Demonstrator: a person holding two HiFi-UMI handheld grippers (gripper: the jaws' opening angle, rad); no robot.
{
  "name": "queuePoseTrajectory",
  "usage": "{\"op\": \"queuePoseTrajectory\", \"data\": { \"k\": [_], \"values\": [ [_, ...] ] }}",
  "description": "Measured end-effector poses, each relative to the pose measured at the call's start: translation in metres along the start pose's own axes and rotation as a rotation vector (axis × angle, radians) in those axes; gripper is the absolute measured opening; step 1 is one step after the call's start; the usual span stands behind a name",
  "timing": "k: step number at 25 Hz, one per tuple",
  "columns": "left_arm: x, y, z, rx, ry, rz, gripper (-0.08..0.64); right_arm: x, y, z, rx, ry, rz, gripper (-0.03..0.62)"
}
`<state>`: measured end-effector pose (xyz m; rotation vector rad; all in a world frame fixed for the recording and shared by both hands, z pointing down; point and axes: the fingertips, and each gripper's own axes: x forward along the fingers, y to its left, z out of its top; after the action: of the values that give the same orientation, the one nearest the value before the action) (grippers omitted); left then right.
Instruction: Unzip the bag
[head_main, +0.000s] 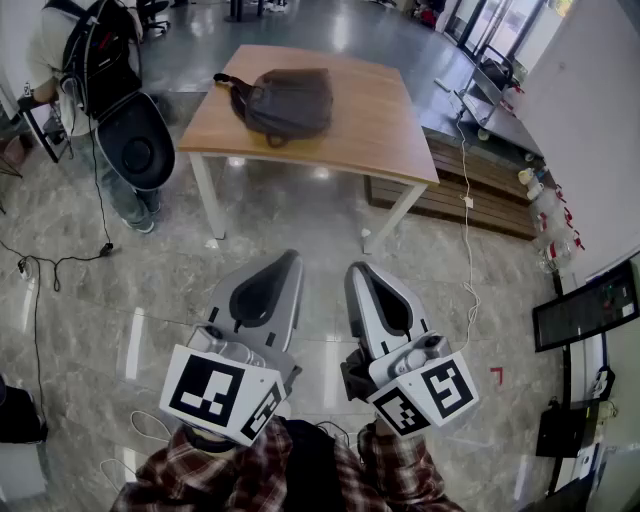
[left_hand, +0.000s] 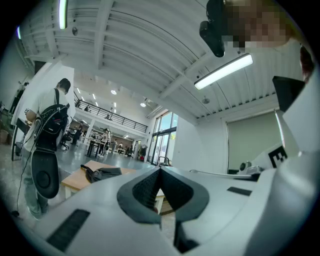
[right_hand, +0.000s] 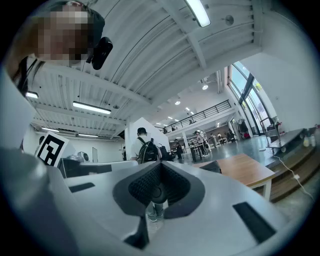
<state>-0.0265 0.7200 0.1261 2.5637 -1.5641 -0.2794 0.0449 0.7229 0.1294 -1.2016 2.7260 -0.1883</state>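
A dark grey bag (head_main: 288, 100) lies on a wooden table (head_main: 380, 120) far ahead of me, straps toward the left. In the left gripper view the bag (left_hand: 102, 173) shows small on the table (left_hand: 75, 183). The right gripper view catches only a dark corner of the bag (right_hand: 214, 166) on the tabletop (right_hand: 247, 169). My left gripper (head_main: 292, 256) and right gripper (head_main: 358, 269) are held side by side close to my body, over the floor, well short of the table. Both have their jaws pressed together with nothing between them, as seen on the left gripper (left_hand: 160, 170) and the right gripper (right_hand: 161, 165).
A person with a black backpack (head_main: 95, 55) stands left of the table, a round black case (head_main: 135, 140) hanging at their side. A low wooden platform (head_main: 470, 185) lies right of the table. Cables (head_main: 467, 250) run across the glossy tiled floor.
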Motion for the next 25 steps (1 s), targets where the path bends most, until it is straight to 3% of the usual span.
{"op": "queuePoseTrajectory", "data": {
  "k": [6, 14, 20, 25],
  "values": [
    [0.046, 0.05, 0.003, 0.003, -0.015, -0.011, 0.008, 0.065, -0.023, -0.005, -0.02, -0.001, 0.011, 0.011],
    [0.11, 0.105, 0.032, 0.019, -0.051, -0.054, 0.008, 0.145, -0.052, 0.019, -0.077, -0.029, -0.01, 0.011],
    [0.145, 0.16, 0.02, -0.001, -0.026, -0.029, 0.008, 0.195, -0.083, 0.002, -0.059, -0.008, -0.034, 0.011],
    [0.205, 0.205, -0.002, -0.01, 0.013, -0.006, 0.008, 0.251, -0.143, -0.017, -0.015, 0.007, -0.053, 0.011]
  ]
}}
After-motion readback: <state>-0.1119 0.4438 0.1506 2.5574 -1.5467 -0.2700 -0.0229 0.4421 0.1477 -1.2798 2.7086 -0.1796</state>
